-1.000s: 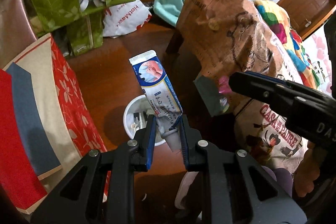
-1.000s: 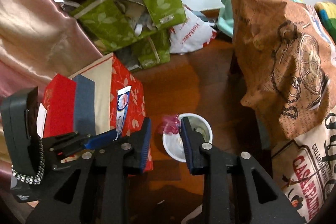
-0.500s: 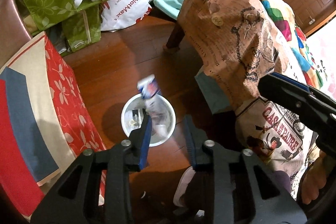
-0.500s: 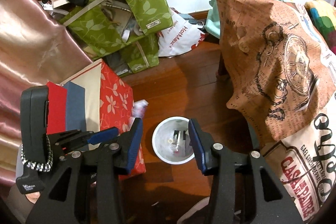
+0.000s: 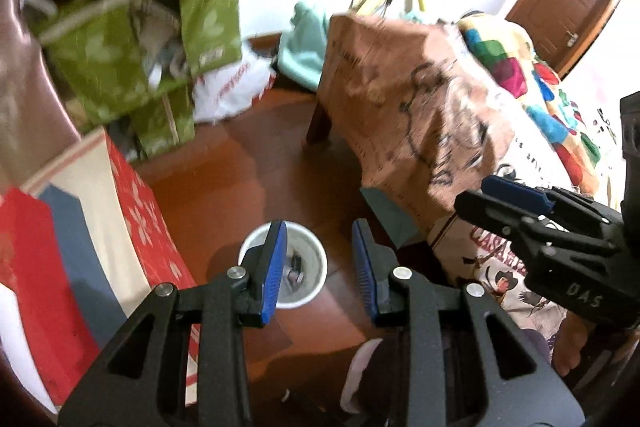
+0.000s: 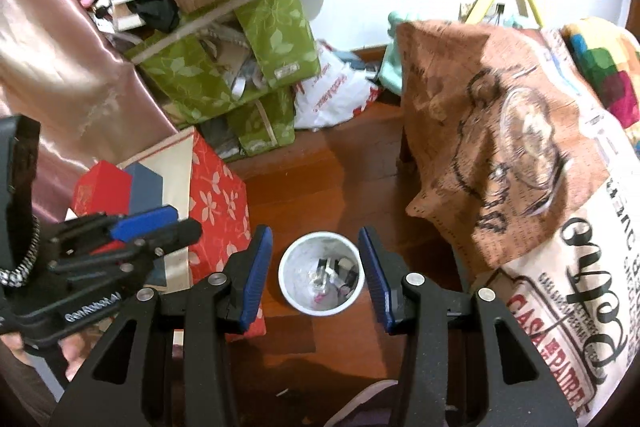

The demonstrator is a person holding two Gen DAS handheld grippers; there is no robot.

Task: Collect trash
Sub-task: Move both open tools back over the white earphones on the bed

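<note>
My left gripper (image 5: 319,267) hangs with its jaws spread wide and nothing between them — my right gripper (image 6: 316,275) likewise. The white bin (image 6: 322,281) stands on the wooden floor (image 6: 320,179) below, trash (image 6: 334,273) lying inside; the red floral box (image 6: 218,203) sits at its 9 o'clock.

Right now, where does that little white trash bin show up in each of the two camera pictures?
Left wrist view: the white trash bin sits low, centre-left, partly behind the left gripper.
Right wrist view: it stands low, centre, framed between the open fingers of the right gripper.
Shared landmark: the red floral box, just left of the bin in both.
</note>
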